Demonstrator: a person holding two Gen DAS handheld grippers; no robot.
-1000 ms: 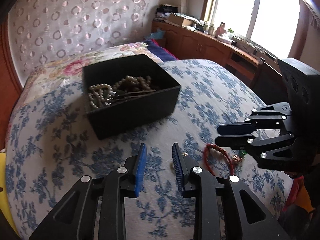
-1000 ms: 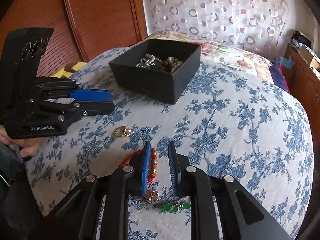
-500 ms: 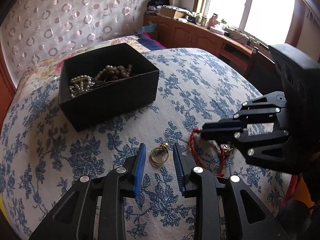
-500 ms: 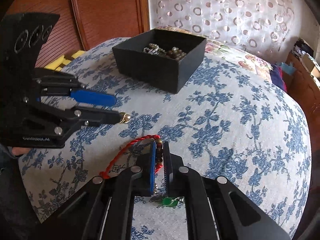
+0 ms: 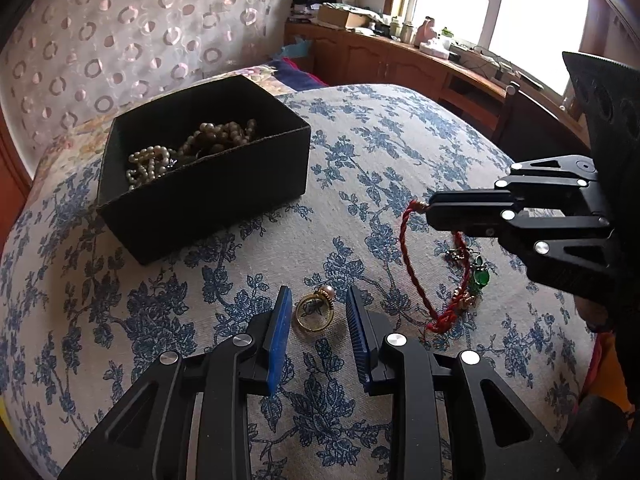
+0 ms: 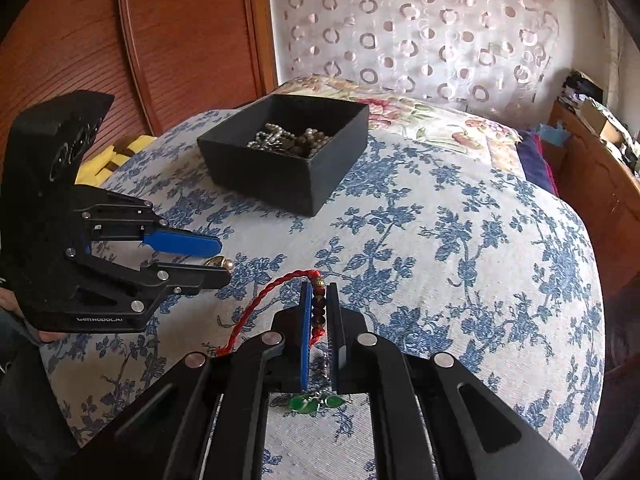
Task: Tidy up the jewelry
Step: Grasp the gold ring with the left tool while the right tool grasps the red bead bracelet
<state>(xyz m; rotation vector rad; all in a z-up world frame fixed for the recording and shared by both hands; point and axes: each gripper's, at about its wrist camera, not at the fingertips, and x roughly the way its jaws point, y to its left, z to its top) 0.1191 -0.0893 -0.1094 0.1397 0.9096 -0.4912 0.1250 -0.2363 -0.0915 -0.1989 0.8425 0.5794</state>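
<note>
On floral bedspread: gold ring between spread left gripper pads; right gripper clamps red bracelet.
Risk: ring skids under closing pads; dangling cord snags short of black box.

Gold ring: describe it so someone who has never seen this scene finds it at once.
Start at the black box of pearl strands on the blue-floral bedspread. Nearer the camera, the gold ring lies flat on the cloth between the open fingers of the left gripper. Unlike the red cord bracelet to its right, it is a small metal band topped by one pearl.
</note>
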